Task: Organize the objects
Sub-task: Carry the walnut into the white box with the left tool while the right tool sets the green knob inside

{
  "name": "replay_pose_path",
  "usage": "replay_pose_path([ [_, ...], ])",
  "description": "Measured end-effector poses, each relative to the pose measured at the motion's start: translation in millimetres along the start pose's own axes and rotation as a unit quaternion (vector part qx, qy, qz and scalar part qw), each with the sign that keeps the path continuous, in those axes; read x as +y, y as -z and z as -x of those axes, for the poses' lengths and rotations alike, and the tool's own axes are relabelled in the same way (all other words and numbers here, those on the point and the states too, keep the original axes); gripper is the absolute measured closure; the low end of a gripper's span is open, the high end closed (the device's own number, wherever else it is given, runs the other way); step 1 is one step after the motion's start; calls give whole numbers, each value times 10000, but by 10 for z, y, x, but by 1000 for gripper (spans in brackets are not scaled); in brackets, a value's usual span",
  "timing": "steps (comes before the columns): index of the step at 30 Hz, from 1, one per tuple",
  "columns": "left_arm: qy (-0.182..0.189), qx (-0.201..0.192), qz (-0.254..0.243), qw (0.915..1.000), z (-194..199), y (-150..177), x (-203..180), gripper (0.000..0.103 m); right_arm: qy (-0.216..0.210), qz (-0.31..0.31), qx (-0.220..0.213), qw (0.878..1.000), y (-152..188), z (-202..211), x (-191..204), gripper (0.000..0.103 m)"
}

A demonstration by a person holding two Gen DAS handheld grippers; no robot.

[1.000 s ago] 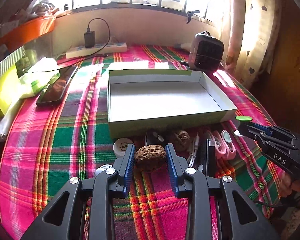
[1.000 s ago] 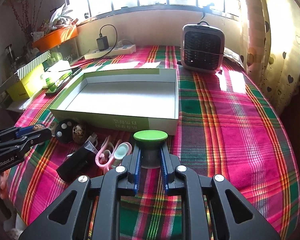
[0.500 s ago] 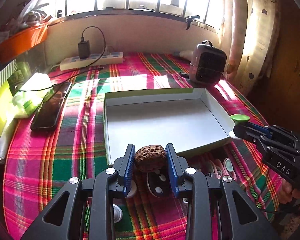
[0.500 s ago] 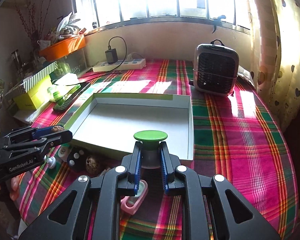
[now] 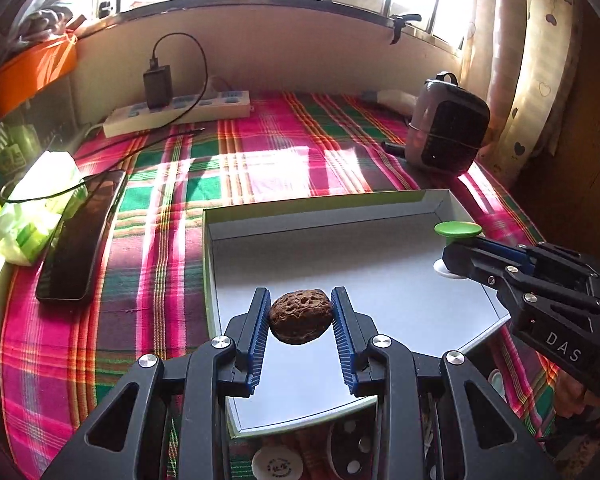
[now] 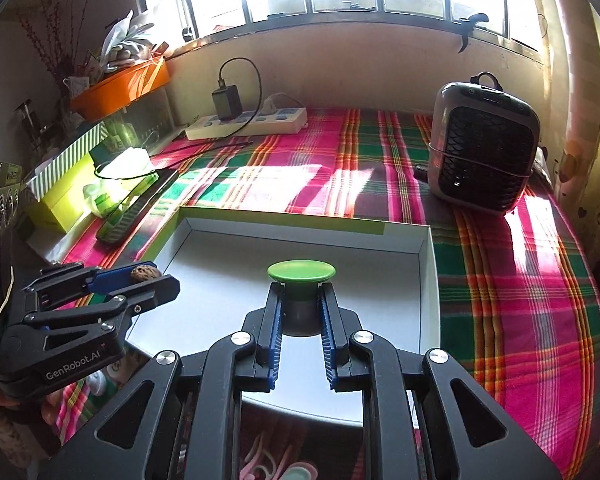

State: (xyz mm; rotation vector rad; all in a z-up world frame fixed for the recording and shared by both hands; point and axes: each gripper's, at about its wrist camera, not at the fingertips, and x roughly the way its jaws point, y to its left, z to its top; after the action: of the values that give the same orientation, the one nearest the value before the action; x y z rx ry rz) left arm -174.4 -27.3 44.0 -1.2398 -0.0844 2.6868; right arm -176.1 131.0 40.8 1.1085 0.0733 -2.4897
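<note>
My left gripper [image 5: 301, 304] is shut on a brown wrinkled walnut [image 5: 301, 321] and holds it above the near left part of the shallow white box [image 5: 324, 208]. My right gripper [image 6: 301, 300] is shut on a green-capped knob [image 6: 301, 272] with a grey stem, above the box [image 6: 428, 264]. In the left wrist view the right gripper [image 5: 456, 260] with the green knob [image 5: 458, 229] is over the box's right side. In the right wrist view the left gripper [image 6: 152, 276] with the walnut [image 6: 144, 273] is over the box's left edge.
A small heater [image 6: 484, 152] stands at the back right. A power strip with a charger [image 5: 176, 112], a phone [image 5: 80, 236] and a tissue pack [image 5: 36, 208] lie at the left. Small items [image 5: 278, 466] and pink scissors [image 6: 276, 468] lie before the box's near wall.
Both grippers have risen from the cloth with their objects and moved forward over the box. The small items in front of the box have dropped to the bottom of both views.
</note>
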Motion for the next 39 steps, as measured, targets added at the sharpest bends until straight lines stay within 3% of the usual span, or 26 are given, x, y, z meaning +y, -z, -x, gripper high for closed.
replay_pose_path([
  [17, -60, 224, 41, 9997, -403, -250, 76, 74, 79, 58, 344, 9994, -227, -496, -39, 85],
  [39, -182, 255, -76, 9995, -474, -234, 39, 74, 128, 55, 498, 9987, -148, -579, -18, 84],
])
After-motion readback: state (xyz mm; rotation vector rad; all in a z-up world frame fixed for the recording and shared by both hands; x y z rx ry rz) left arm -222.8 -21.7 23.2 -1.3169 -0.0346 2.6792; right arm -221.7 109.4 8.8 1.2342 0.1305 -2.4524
